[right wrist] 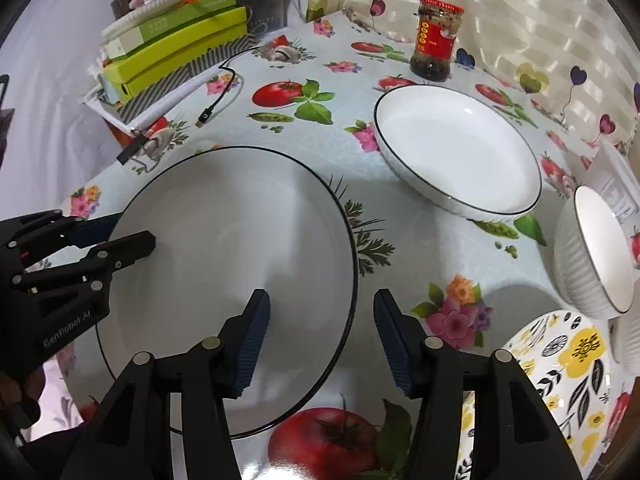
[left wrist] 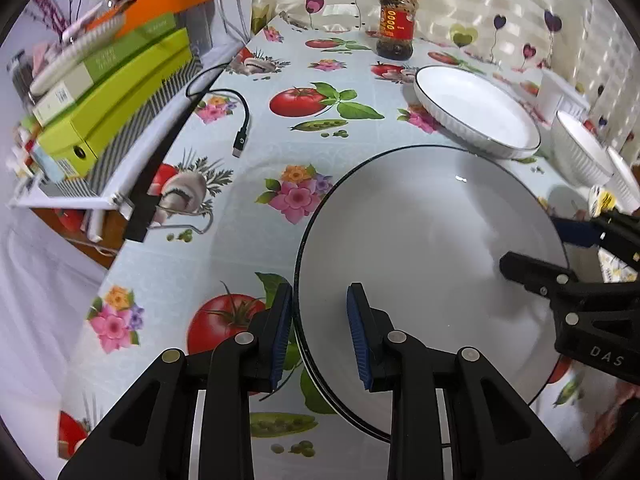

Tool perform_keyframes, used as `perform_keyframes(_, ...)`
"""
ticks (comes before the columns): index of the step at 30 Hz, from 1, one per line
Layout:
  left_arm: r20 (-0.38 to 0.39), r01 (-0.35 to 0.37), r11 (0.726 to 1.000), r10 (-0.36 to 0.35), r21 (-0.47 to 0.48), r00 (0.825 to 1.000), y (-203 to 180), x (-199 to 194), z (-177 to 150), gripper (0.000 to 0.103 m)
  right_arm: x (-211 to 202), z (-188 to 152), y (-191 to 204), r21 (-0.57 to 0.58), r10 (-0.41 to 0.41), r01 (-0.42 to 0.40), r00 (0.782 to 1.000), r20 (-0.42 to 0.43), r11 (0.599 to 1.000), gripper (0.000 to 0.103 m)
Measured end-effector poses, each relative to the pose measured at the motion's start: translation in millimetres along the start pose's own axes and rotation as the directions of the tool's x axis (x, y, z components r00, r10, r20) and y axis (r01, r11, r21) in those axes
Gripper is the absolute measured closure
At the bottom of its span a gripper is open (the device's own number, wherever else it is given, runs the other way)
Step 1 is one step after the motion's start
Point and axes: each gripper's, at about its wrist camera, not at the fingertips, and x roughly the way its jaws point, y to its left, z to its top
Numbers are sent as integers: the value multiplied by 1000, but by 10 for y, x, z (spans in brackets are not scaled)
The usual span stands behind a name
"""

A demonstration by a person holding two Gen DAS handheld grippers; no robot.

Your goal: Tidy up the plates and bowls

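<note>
Large plate (right wrist: 224, 248): table centre, rim straddled at nine o'clock by left gripper (left wrist: 320, 336) and three o'clock by right gripper (right wrist: 320, 340), both parted, unclamped. Advice: clamp evenly, lift level.

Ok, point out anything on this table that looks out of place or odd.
A loose black cable trails across the tablecloth near the stacked boxes, and a sauce jar stands among the dishes. The big white plate, deep plate and ribbed bowl look intact; nothing spilled.

A table under a vegetable-print cloth (left wrist: 256, 128) meets a heart-patterned striped curtain (right wrist: 520, 20).
</note>
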Motion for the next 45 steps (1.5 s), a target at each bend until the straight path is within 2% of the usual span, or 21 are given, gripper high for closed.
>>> perform_keyframes(5, 8, 60, 997, -59, -56, 998, 147, -21, 32, 75, -61, 11, -105, 29, 27, -27, 999, -18, 999, 48)
perform_keyframes(10, 59, 113, 990, -109, -86, 992, 271, -175, 152, 75, -308, 74, -279, 66, 46, -49, 998, 34, 997, 48)
perform_keyframes(13, 82, 152, 986, -146, -71, 986, 257, -247, 301, 75, -425, 140, -369, 74, 39, -44, 997, 68, 996, 48)
perform_keyframes(22, 101, 257, 967, -256, 2, 962, 1, -295, 730, 75, -519, 293, -723, 133, 45, -57, 995, 90, 990, 48)
perform_keyframes(30, 68, 335, 942, -336, 26, 939, -256, -128, 1081, 75, -518, 442, -1121, 206, 52, -73, 993, 103, 976, 48)
perform_keyframes(33, 51, 343, 939, -345, 33, 937, -330, -31, 1233, 75, -505, 546, -1300, 234, 59, -82, 993, 103, 969, 48)
perform_keyframes(38, 20, 364, 931, -364, 22, 931, -392, 164, 1435, 75, -435, 729, -1548, 257, 41, -60, 996, 80, 965, 48)
perform_keyframes(40, 4, 376, 926, -376, 16, 926, -405, 255, 1503, 75, -417, 804, -1633, 258, 7, -28, 997, 83, 966, 48)
perform_keyframes(43, -18, 349, 936, -348, 37, 937, -473, 379, 1613, 75, -367, 928, -1766, 258, -4, -16, 997, 77, 966, 48)
perform_keyframes(45, -42, 350, 936, -348, 39, 936, -499, 470, 1673, 75, -288, 1006, -1845, 258, -2, -12, 998, 55, 966, 48)
